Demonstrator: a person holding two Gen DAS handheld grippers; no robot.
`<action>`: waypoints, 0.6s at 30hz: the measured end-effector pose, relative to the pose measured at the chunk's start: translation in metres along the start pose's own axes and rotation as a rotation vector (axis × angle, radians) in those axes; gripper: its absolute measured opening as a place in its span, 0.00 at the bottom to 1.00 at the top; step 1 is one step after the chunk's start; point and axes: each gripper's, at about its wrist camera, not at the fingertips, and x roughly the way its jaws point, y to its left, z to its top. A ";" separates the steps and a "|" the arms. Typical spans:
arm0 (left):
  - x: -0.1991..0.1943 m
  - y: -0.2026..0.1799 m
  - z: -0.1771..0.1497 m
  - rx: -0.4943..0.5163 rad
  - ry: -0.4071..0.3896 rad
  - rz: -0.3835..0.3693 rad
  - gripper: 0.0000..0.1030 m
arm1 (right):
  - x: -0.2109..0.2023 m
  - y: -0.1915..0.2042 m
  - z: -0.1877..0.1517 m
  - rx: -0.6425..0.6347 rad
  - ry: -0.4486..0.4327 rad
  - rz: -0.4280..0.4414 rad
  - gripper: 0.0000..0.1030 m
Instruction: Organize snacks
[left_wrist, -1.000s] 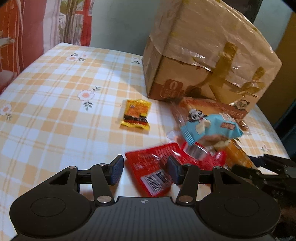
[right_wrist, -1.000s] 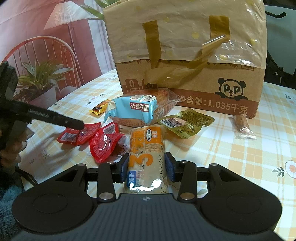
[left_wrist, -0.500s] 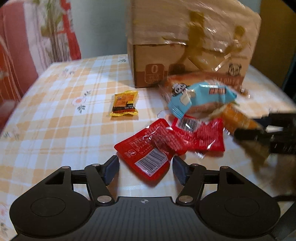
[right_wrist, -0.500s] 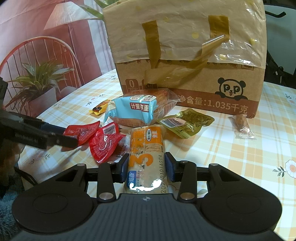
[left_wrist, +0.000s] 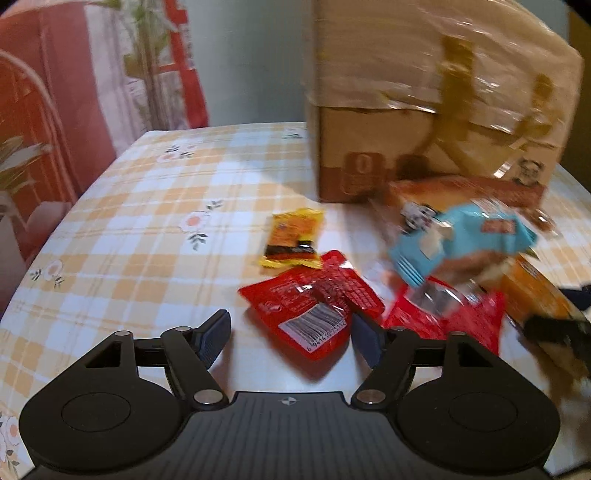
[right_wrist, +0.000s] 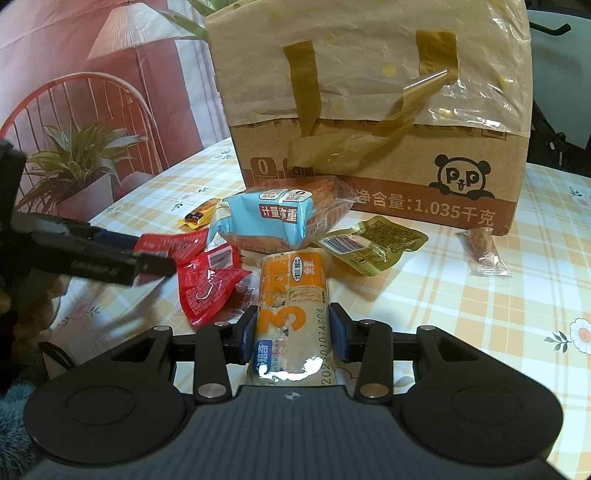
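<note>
**Snack packets gathered before the carton**

A long orange-and-white bar lies lengthwise nearest, its near end pinched. Left of it lie two red sachets, one overlapping the other. Behind, a pale blue bread pack rests on a clear-wrapped loaf. A small yellow packet lies far left; an olive pouch and a clear-wrapped sweet lie right.

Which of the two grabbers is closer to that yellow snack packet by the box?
Left. The left gripper, jaws opening around a red packet, sits just short of the yellow packet. The right gripper clamps an orange-and-white bar, farther off across the pile.
</note>
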 end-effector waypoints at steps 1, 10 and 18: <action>0.002 0.001 0.002 -0.012 0.001 0.013 0.75 | 0.000 0.000 0.000 0.000 0.000 0.000 0.41; 0.000 0.002 0.003 -0.017 0.007 0.027 0.76 | 0.000 -0.001 0.000 0.002 0.000 0.001 0.41; -0.023 0.017 0.009 -0.059 -0.073 -0.051 0.76 | 0.000 0.001 0.000 0.006 -0.001 0.002 0.41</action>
